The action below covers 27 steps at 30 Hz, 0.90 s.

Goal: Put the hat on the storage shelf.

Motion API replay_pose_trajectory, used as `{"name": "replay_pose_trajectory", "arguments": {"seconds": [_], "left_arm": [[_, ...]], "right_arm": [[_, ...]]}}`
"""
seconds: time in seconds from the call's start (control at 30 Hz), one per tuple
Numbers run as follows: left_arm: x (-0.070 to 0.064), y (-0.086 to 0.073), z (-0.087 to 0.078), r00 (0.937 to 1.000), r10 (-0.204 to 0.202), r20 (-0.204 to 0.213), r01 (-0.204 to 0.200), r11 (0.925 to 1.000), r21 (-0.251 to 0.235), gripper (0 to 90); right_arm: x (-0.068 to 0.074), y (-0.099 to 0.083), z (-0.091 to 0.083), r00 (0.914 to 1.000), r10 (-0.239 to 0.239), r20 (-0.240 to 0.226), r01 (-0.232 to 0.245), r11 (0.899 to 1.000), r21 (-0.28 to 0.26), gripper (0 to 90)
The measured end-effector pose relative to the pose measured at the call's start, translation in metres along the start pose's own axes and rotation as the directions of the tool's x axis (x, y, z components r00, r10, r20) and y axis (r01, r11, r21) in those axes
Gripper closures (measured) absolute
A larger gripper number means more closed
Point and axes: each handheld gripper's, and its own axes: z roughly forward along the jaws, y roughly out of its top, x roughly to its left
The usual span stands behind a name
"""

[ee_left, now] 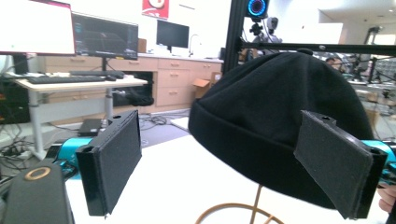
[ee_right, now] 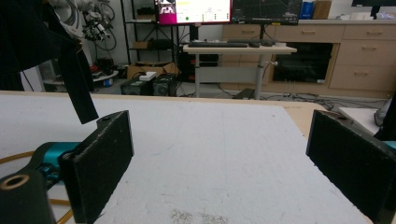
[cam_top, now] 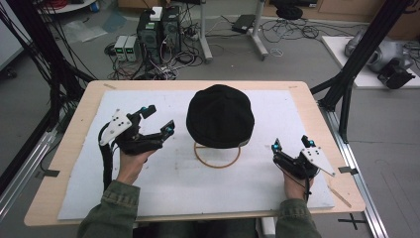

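- The black hat (cam_top: 220, 116) covers the upper part of the wire stand (cam_top: 217, 157); its top is hidden in the high view.
- In the left gripper view, the hat's (ee_left: 275, 116) brim at 3 o'clock sits behind one jaw.
- The stand's ring (ee_left: 233, 212) is cut off at 6 o'clock.
- In the right gripper view, the ring (ee_right: 14, 158) is a sliver at 9 o'clock.

White foam mat (cam_top: 148, 193) covers most of a light wooden table (cam_top: 74, 129); black frame struts (cam_top: 364, 47) rise at the right edge. On the grey floor behind the table: two computer towers (cam_top: 159, 29) in a tangle of cables (cam_top: 183, 57), small grey boxes (cam_top: 126, 47) just left of them. Across the room, lit monitors (ee_right: 194, 10) over a desk with keyboard (ee_right: 217, 44), wooden drawer cabinets (ee_right: 359, 51) alongside.
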Motion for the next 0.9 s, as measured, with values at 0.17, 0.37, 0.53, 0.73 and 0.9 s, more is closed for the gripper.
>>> {"name": "replay_pose_trajectory", "arguments": {"seconds": [0.17,0.37,0.53,0.73,0.9], "left_arm": [[0.004,-0.011,-0.013,0.9992,0.013,-0.037,-0.013,0.9999,-0.01,15.4],[0.012,-0.021,-0.028,0.9948,0.03,-0.098,-0.03,0.9996,0.001,15.6],[0.017,-0.029,-0.042,0.9851,0.055,-0.163,-0.054,0.9985,0.008,15.6],[0.026,-0.032,-0.061,0.9687,0.069,-0.238,-0.071,0.9975,0.001,15.9],[0.037,-0.037,-0.075,0.9397,0.086,-0.331,-0.081,0.9963,0.028,15.9]], "right_arm": [[0.0,0.0,0.0,1.0,-0.007,0.002,0.007,1.0,-0.001,6.4],[0.002,0.0,0.0,0.9999,-0.016,0.001,0.016,1.0,0.0,6.4],[0.001,-0.001,0.001,0.9999,-0.01,0.005,0.01,1.0,0.008,6.4],[0.0,-0.001,0.0,0.9999,-0.011,0.003,0.011,1.0,0.004,6.4],[-0.001,-0.002,0.0,0.9999,-0.011,0.005,0.011,1.0,0.01,6.3]]}}
